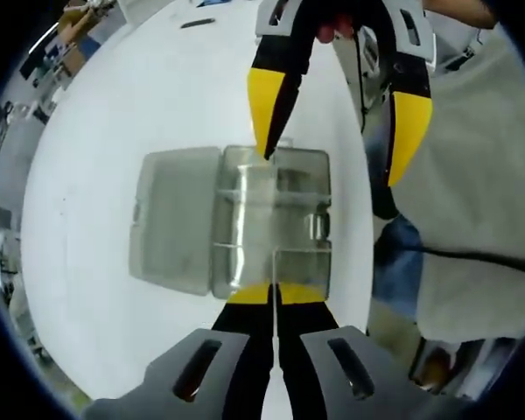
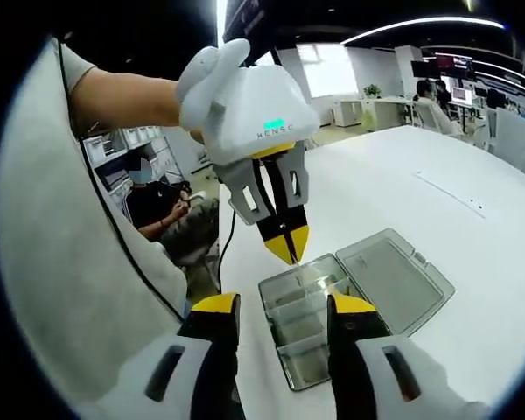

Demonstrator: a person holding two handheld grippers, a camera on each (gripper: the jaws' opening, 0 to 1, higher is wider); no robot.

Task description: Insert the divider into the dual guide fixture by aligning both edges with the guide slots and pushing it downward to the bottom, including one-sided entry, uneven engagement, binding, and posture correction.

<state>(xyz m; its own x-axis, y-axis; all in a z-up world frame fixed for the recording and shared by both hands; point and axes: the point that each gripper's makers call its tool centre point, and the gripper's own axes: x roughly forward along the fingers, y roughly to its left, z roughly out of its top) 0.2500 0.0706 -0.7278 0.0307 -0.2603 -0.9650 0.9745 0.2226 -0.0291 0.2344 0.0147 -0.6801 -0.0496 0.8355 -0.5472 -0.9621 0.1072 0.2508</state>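
Overhead, left tool (image 2: 286, 248) pinches a clear divider (image 1: 274, 262) above the box (image 2: 311, 324) — right tool (image 1: 337, 144) hangs apart.

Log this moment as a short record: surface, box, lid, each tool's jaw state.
surface: white table
box: clear compartment box, open, on the table
lid: clear lid, swung flat beside the box
divider: thin clear divider pinched edge-on at the box's near wall
left tool: left tool, jaws shut on the divider
right tool: right tool, jaws apart above the box
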